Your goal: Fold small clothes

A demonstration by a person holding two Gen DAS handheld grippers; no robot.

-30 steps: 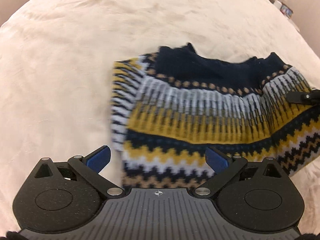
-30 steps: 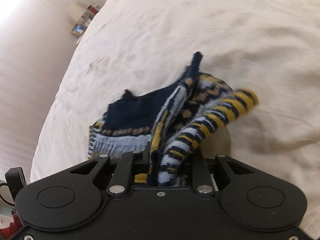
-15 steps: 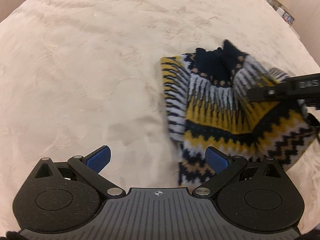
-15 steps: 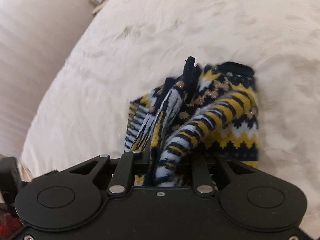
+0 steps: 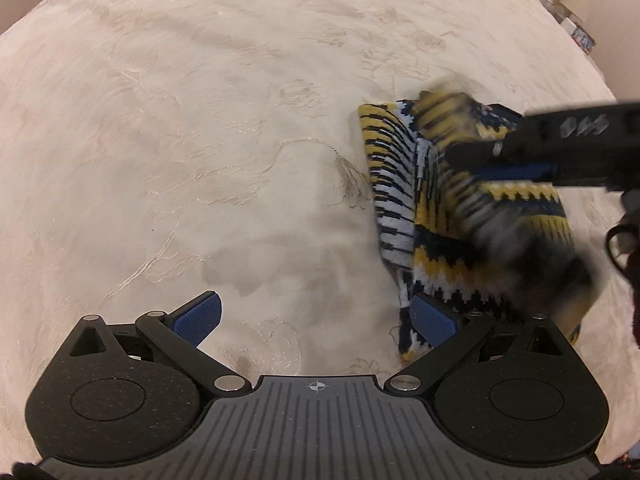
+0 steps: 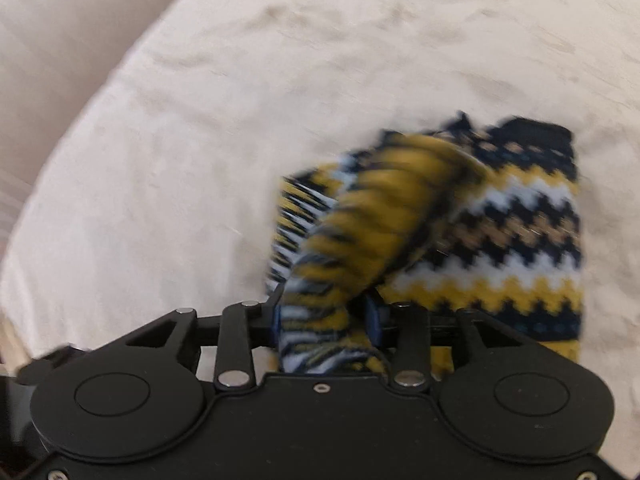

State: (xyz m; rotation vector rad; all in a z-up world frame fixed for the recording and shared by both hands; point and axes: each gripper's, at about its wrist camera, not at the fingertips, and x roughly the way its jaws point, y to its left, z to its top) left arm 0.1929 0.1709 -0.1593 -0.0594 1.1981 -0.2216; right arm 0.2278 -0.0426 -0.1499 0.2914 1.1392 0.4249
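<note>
A small knitted sweater (image 5: 404, 184) in navy, yellow and white zigzag bands lies bunched on the cream bedspread (image 5: 200, 140), right of centre in the left wrist view. My left gripper (image 5: 316, 318) is open and empty, its right pad beside the sweater's near edge. My right gripper (image 6: 326, 320) is shut on a striped fold of the sweater (image 6: 520, 232) and holds it over the rest of the garment. It shows from the side in the left wrist view (image 5: 560, 148), over the sweater. The lifted part is blurred.
The cream embroidered bedspread (image 6: 200, 140) covers the whole surface. Its edge curves down at far left in the right wrist view. Small items (image 5: 576, 28) stand on the floor beyond the bed's far right corner.
My right gripper has carried the held sleeve side across the sweater, folding it narrower. The sweater has shifted to the right in the left wrist view. The left gripper stayed open.
</note>
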